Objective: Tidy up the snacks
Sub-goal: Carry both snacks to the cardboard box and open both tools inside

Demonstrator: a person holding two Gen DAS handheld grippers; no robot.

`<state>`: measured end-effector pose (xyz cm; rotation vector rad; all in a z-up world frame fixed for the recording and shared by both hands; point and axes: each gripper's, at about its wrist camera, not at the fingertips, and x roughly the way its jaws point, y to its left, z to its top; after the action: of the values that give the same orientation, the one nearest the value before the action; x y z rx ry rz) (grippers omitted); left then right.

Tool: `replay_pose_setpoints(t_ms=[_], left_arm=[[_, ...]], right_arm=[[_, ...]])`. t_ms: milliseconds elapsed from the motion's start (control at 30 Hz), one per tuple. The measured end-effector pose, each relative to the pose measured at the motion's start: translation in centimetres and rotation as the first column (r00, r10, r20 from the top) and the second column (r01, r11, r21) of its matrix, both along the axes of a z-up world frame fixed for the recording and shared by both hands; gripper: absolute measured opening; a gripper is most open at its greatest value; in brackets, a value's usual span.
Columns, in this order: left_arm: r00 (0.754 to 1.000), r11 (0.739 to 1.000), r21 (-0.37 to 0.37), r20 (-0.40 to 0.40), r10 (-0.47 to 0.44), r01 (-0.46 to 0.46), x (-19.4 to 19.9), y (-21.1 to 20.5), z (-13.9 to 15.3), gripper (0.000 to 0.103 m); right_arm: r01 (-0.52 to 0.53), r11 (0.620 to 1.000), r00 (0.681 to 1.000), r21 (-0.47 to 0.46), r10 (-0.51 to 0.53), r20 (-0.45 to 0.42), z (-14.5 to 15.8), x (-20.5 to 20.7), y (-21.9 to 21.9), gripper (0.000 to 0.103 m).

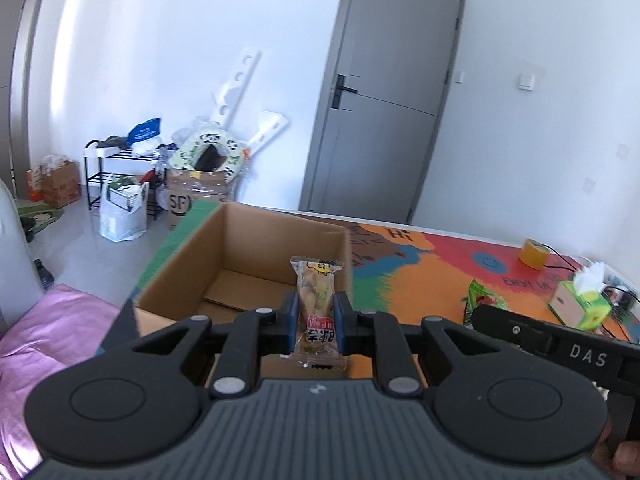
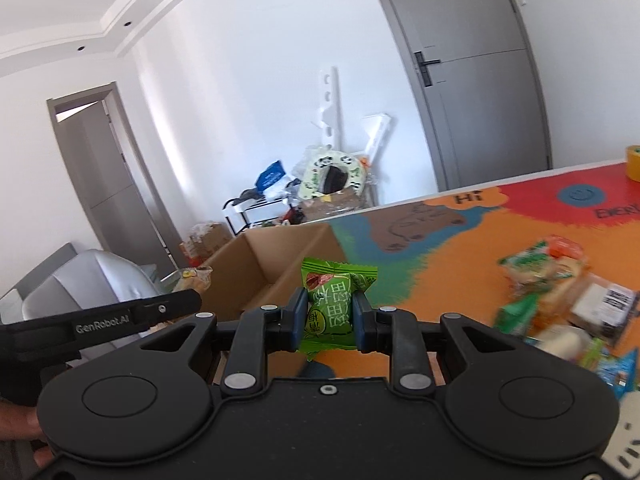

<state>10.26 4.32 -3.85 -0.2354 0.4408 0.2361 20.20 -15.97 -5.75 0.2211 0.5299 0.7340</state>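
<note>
My left gripper (image 1: 315, 322) is shut on a clear-wrapped brown snack bar (image 1: 316, 308) and holds it upright just above the near rim of an open cardboard box (image 1: 240, 256). My right gripper (image 2: 328, 318) is shut on a green snack packet (image 2: 334, 304), held above the table to the right of the same box (image 2: 256, 268). The box floor shows only a loose cardboard flap. A pile of several other snack packets (image 2: 560, 296) lies on the table at the right. The right gripper's body shows at the right edge of the left wrist view (image 1: 560, 344).
A colourful mat (image 1: 440, 264) covers the table. A yellow tape roll (image 1: 534, 254) and a tissue box (image 1: 582, 302) stand at its far right. A pink cushion (image 1: 48, 332) lies left of the table. Bags and boxes (image 1: 200, 172) crowd the floor by the grey door (image 1: 392, 92).
</note>
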Motion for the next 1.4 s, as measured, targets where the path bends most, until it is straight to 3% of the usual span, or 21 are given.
replay_pose_setpoints(t_ms=[333,733,867,967,1033,1100,1167,1233,1400], left_arm=[[0.999,0.998,-0.023,-0.008,0.053,-0.053,1.2,4.4,-0.3,0.017],[0.998,0.997,-0.059,-0.049,0.044,-0.047,2.6,6.9,-1.1,0.018],[0.997,0.998,-0.019,-0.033,0.066,-0.067,2.3,6.8,-0.9,0.022],[0.997,0.996,-0.053,-0.045,0.068,-0.071,2.0,7.1,-0.9,0.025],[0.995,0.994,-0.062,-0.048,0.084,-0.087,1.7,7.2,-0.7,0.029],[0.994,0.993,-0.063,-0.046,0.102,-0.105,1.4,7.3,-0.7,0.043],[0.993,0.991,-0.073,-0.056,0.108,-0.112,1.4,7.3,-0.7,0.047],[0.994,0.991,-0.082,-0.048,0.1,-0.103,1.4,7.2,-0.6,0.051],[0.994,0.993,-0.061,-0.05,0.101,-0.104,1.4,6.2,-0.1,0.079]], right_arm=[[-0.061,0.998,0.998,0.004,0.061,0.005,0.8,0.8,4.7,0.025],[-0.096,0.995,0.995,-0.006,0.096,-0.017,0.6,2.0,8.8,0.025],[-0.102,0.995,0.994,0.012,0.102,-0.033,0.3,2.3,9.1,0.025],[-0.119,0.992,0.991,0.034,0.121,-0.06,0.1,2.4,9.4,0.025],[-0.131,0.991,0.988,0.038,0.134,-0.076,-0.1,2.5,9.5,0.028],[-0.115,0.992,0.989,0.053,0.119,-0.089,-0.1,2.5,9.2,0.036],[-0.1,0.993,0.99,0.061,0.106,-0.093,-0.1,2.3,8.7,0.046],[-0.086,0.994,0.992,0.063,0.092,-0.091,0.2,2.1,8.1,0.046],[-0.048,0.998,0.994,0.043,0.052,-0.094,0.3,1.5,6.5,0.059]])
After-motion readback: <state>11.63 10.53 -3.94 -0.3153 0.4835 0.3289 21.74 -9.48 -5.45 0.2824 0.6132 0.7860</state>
